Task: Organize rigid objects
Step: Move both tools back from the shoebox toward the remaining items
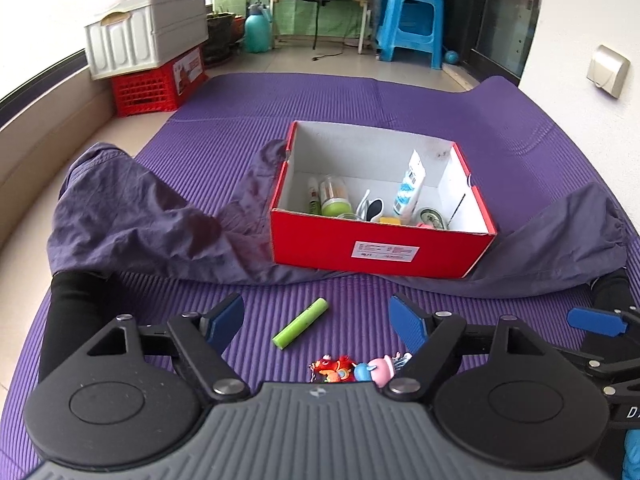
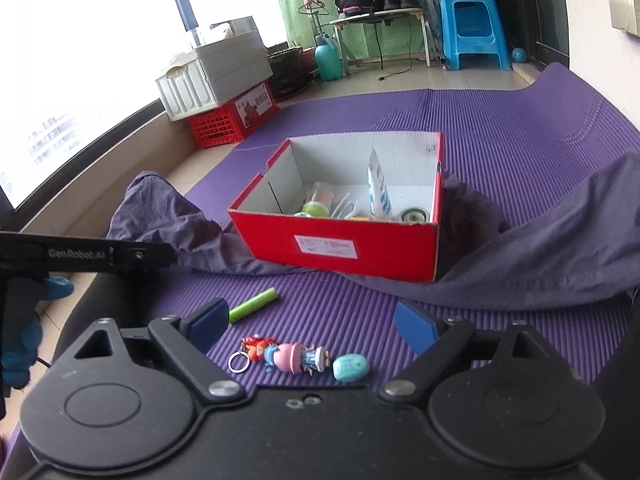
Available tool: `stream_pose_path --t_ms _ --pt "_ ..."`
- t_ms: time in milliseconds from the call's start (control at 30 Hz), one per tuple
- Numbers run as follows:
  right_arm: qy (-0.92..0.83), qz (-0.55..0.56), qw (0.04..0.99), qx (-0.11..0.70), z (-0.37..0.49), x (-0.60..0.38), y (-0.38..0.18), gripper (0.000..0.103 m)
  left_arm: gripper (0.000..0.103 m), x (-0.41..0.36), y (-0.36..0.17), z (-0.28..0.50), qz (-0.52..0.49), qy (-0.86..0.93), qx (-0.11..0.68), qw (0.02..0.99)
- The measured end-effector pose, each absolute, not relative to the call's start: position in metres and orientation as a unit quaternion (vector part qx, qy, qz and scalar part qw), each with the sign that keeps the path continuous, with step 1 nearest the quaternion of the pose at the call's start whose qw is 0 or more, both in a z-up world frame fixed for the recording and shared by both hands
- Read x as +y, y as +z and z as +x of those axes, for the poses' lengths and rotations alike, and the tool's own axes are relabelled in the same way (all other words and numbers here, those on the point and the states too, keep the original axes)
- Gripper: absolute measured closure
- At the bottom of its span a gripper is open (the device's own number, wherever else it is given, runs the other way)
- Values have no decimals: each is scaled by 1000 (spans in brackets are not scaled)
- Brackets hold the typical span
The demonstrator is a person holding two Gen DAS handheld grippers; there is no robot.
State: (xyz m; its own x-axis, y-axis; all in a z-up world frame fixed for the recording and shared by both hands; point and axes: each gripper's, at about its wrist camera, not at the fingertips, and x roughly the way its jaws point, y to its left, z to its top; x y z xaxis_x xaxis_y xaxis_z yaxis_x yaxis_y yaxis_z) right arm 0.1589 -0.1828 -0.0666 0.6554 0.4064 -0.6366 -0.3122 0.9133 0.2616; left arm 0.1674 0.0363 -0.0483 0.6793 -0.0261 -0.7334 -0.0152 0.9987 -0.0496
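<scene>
A red open box stands on the purple mat and holds several small items, among them a white tube and a green-lidded jar. A green cylinder lies on the mat before it. A toy keychain with a pink figure and a teal egg-shaped object lie closer. My left gripper is open and empty above the cylinder and keychain. My right gripper is open and empty above the keychain and egg; it also shows at the right of the left wrist view.
A purple-grey cloth lies crumpled around and under the box. A white bin on a red crate stands at the mat's far left. A blue stool and low table stand at the back.
</scene>
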Motion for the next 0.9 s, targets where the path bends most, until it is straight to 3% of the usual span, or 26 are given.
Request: stream_pose_path --t_ms 200,267,900 --pt "198 57 904 375 158 -184 -76 13 13 46 -58 167 -46 15 411 910" --pt "196 48 903 379 158 -182 -81 13 0 46 -64 170 -43 21 418 907" --pt "195 -15 865 462 192 -156 -163 16 0 40 -170 240 29 19 481 876"
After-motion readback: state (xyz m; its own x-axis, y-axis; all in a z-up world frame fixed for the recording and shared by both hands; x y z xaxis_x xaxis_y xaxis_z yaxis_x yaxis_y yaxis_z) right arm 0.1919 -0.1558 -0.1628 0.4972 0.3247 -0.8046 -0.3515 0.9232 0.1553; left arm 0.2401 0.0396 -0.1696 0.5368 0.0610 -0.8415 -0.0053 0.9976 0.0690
